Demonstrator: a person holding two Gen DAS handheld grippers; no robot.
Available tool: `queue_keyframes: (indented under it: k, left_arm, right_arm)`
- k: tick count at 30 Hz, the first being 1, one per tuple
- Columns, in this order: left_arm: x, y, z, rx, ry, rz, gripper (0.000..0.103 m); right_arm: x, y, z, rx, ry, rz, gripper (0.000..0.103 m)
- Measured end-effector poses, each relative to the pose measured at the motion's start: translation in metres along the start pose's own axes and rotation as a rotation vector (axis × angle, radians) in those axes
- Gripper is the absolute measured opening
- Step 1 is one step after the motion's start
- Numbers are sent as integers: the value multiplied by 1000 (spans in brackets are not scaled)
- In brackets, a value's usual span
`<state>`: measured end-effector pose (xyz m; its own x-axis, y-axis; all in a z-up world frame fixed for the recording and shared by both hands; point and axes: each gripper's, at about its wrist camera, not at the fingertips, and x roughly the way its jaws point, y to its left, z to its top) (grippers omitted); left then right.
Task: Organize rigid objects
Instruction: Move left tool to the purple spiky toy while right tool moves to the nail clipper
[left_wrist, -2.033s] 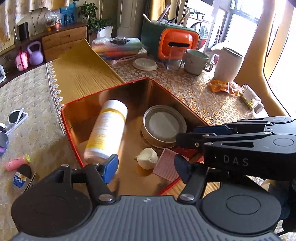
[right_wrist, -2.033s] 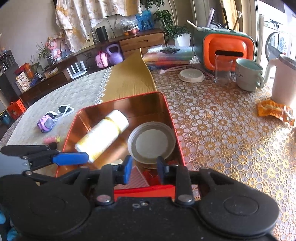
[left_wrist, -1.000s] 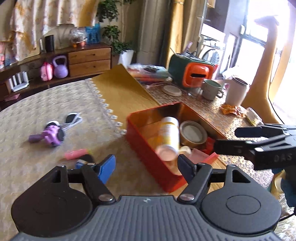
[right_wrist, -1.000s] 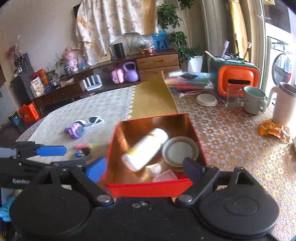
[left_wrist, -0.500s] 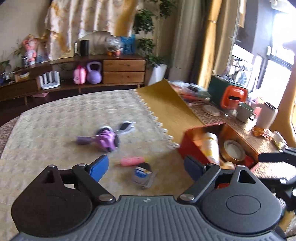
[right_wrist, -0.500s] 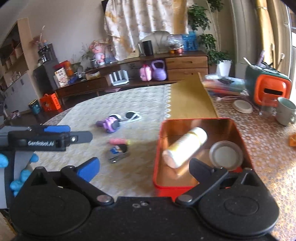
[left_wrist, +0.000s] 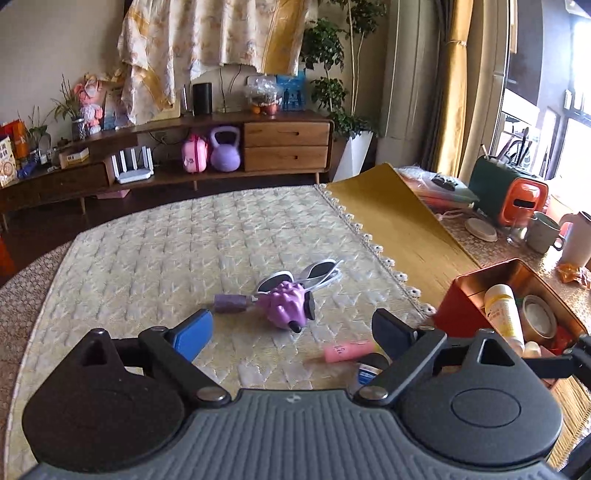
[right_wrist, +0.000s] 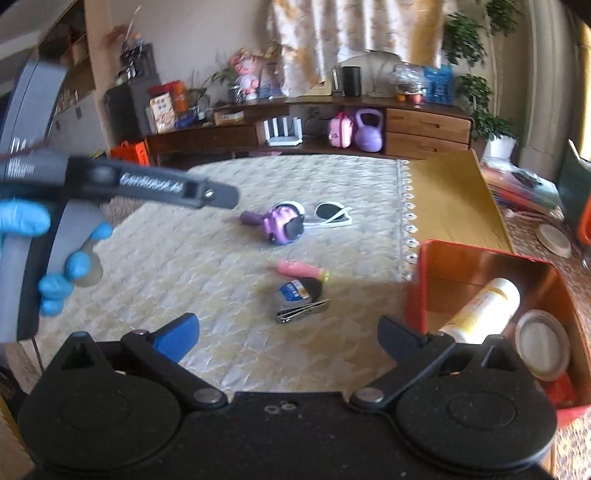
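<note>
Inside, the red tin (right_wrist: 476, 266) holds a bottle (right_wrist: 480, 310) and a round lid (right_wrist: 541, 347); both hand-held grippers released.

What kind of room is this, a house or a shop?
Most likely a home living room. A long wooden sideboard along the wall holds a speaker and knick-knacks, a potted plant stands by the curtains, and toys and sunglasses lie on a quilted tablecloth.

both tools have pulled back off the red tin (left_wrist: 466, 300); left tool (left_wrist: 291, 330) now spread wide over the purple toy (left_wrist: 286, 304), right tool (right_wrist: 288, 334) opened up, tin off to its right.
</note>
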<state>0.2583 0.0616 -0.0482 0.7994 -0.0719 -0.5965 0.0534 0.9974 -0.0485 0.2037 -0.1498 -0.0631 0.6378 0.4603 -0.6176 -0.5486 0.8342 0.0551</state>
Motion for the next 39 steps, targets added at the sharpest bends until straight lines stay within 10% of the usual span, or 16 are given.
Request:
queue_keyframes:
  k: [39]
  left_arm:
    - [127,3,-5,26,82,-34,92]
  right_arm:
    - [106,-1,-6,-103,59,-21,84]
